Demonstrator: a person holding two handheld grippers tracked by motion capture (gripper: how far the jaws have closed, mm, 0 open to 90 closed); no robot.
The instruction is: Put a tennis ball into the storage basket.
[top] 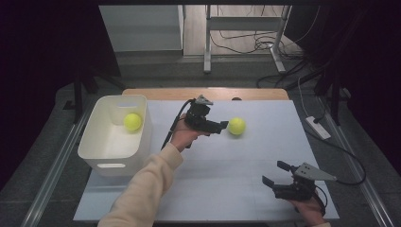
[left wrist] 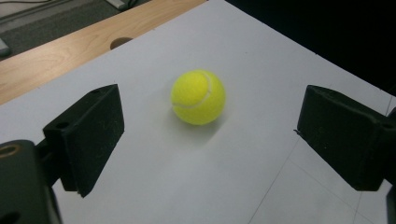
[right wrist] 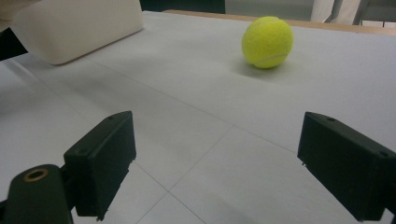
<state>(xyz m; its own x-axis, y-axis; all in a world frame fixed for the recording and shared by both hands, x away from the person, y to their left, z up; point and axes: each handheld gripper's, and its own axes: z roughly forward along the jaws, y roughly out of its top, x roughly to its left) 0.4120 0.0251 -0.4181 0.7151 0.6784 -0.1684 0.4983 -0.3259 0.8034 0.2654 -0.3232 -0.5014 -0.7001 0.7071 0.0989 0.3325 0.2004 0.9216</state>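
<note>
A yellow tennis ball [top: 236, 126] lies on the white table sheet [top: 227, 161], right of centre. My left gripper [top: 221, 126] is just left of it, pointing at it, and stands open. In the left gripper view the ball [left wrist: 198, 97] sits a little ahead of the wide-open gripper [left wrist: 215, 135], not between the jaws. A second tennis ball [top: 133, 122] rests inside the white bin [top: 112, 153] at the left. My right gripper [top: 275, 173] is open near the front right of the sheet, holding nothing. From the right gripper view [right wrist: 215, 158], the loose ball [right wrist: 267, 42] is far ahead.
A wooden table edge [top: 203, 93] runs along the back of the sheet, with a hole [left wrist: 120, 43] in it. The bin's rounded corner [right wrist: 79, 28] shows at upper left in the right gripper view. Cables and a desk frame [top: 246, 38] lie on the floor beyond.
</note>
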